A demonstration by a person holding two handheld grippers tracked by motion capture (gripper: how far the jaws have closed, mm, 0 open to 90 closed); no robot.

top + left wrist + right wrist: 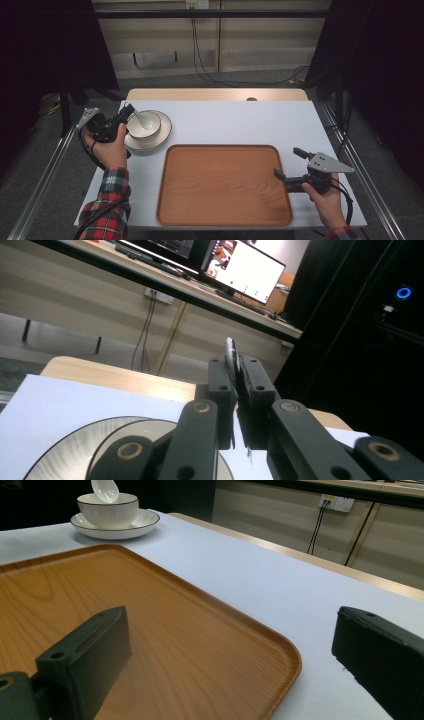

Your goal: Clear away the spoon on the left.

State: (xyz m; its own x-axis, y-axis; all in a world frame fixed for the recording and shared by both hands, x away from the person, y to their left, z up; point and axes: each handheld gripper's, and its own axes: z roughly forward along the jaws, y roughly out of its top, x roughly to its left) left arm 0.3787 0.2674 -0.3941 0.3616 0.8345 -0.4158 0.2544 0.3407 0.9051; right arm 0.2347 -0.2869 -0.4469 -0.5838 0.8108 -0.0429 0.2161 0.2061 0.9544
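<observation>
Left gripper [126,113]: jaws pressed together, pinching the spoon [140,119] by its handle. In the left gripper view the handle [231,356] sits clamped edge-on between the two pads, its dark tip sticking out just past the jaw ends. Spoon's long axis runs on from the jaws: handle end in the grip, white scoop end ahead of and below the jaws, slanting down over the bowl [146,125]. Right gripper view has the scoop [105,488] above the bowl's rim; contact with the bowl unclear. Bowl sits on a plate [159,137], just ahead of the left gripper.

Right gripper [286,165]: jaws spread wide, nothing between them. One jaw hangs over the wooden tray [224,185] edge, the other over the white table [240,120].
</observation>
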